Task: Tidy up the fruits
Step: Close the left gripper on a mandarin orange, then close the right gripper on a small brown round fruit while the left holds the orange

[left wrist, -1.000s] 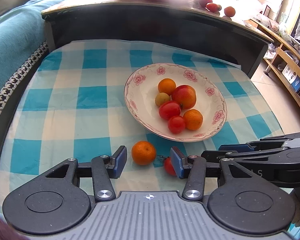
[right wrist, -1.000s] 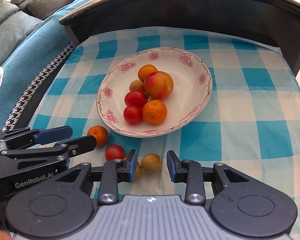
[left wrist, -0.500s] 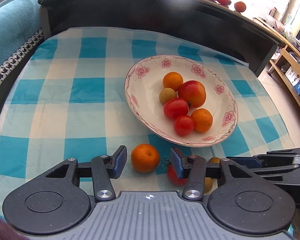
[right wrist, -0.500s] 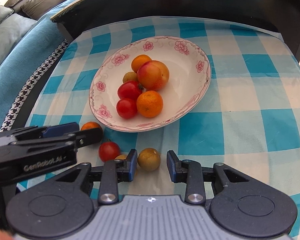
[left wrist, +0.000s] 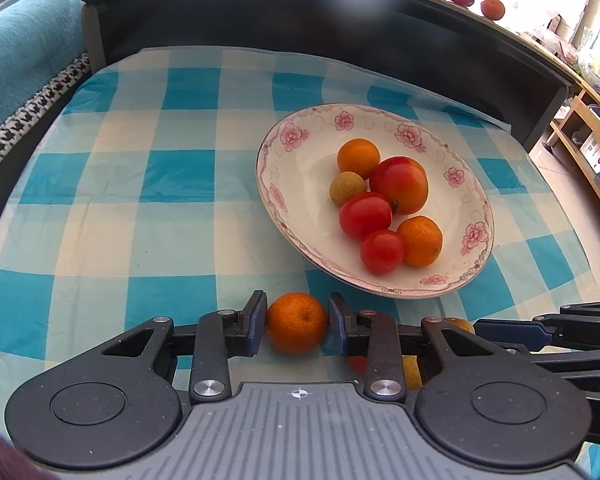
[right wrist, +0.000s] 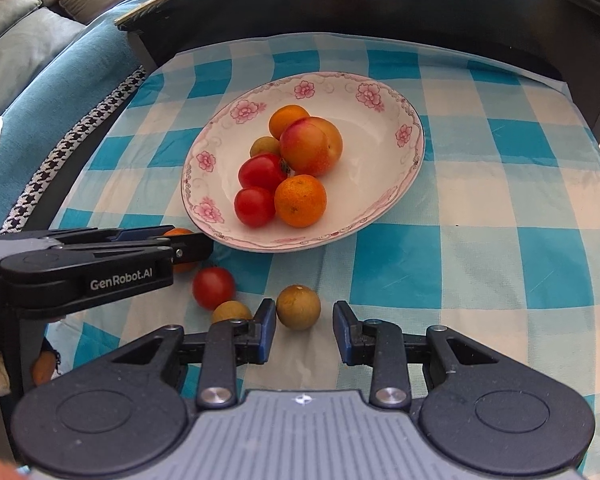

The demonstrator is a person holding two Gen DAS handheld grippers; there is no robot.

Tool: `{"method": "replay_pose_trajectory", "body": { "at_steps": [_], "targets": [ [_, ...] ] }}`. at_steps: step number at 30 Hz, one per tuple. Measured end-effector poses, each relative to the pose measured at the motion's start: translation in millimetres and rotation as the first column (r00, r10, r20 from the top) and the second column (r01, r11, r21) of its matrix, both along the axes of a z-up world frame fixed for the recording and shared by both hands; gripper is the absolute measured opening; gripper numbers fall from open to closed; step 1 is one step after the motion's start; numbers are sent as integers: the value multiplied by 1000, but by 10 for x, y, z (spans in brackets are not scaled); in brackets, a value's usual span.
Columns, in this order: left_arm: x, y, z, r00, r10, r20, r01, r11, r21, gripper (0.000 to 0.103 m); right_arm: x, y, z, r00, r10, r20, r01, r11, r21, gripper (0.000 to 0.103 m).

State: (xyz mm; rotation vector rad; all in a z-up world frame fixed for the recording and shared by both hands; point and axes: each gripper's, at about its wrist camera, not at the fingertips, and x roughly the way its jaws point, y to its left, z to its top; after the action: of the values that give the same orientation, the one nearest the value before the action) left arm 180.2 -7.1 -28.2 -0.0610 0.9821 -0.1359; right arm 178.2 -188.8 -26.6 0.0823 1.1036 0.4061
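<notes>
A mandarin (left wrist: 297,323) lies on the checked cloth just in front of the flowered plate (left wrist: 272,184). My left gripper (left wrist: 297,316) is closing, and both blue pads touch the mandarin's sides. The plate (right wrist: 204,160) holds several fruits: mandarins, tomatoes, a peach and a longan. In the right wrist view a brown-green longan (right wrist: 298,307) sits between the tips of my right gripper (right wrist: 305,320). It is close to the left pad, with a gap to the right pad. My left gripper (right wrist: 188,246) reaches in from the left, with the mandarin (right wrist: 178,233) partly hidden behind it.
A loose tomato (right wrist: 213,288) and a second longan (right wrist: 231,312) lie on the cloth left of my right gripper. A dark raised table edge (left wrist: 340,20) runs behind the cloth, with more fruit (left wrist: 492,8) on top. A teal sofa (right wrist: 40,80) is at the left.
The left gripper's jaws closed from wide apart onto the mandarin's sides, and the gripper came slightly lower and nearer to it. The right gripper barely moved.
</notes>
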Motion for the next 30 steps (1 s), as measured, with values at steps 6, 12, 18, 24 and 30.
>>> {"method": "replay_pose_trajectory", "body": {
  "at_steps": [6, 12, 18, 24, 30],
  "targets": [
    [-115, 23, 34, 1000, -3, -7, 3, 1000, 10, 41, -43, -9, 47, 1000, 16, 8, -16, 1000, 4, 26],
    [-331, 57, 97, 1000, -2, -18, 2, 1000, 18, 41, -146, -71, 98, 1000, 18, 16, -18, 1000, -8, 23],
    [-484, 92, 118, 999, 10, -30, -10, 1000, 5, 41, -176, -178, 127, 1000, -18, 18, 18, 1000, 2, 23],
    [-486, 81, 77, 999, 5, -38, -5, 1000, 7, 41, -54, -122, 153, 999, -53, 10, 52, 997, 52, 23],
    [-451, 45, 17, 999, -7, -46, 8, 1000, 9, 42, 47, 10, 39, 999, -43, -5, 43, 998, 51, 25]
  ]
}}
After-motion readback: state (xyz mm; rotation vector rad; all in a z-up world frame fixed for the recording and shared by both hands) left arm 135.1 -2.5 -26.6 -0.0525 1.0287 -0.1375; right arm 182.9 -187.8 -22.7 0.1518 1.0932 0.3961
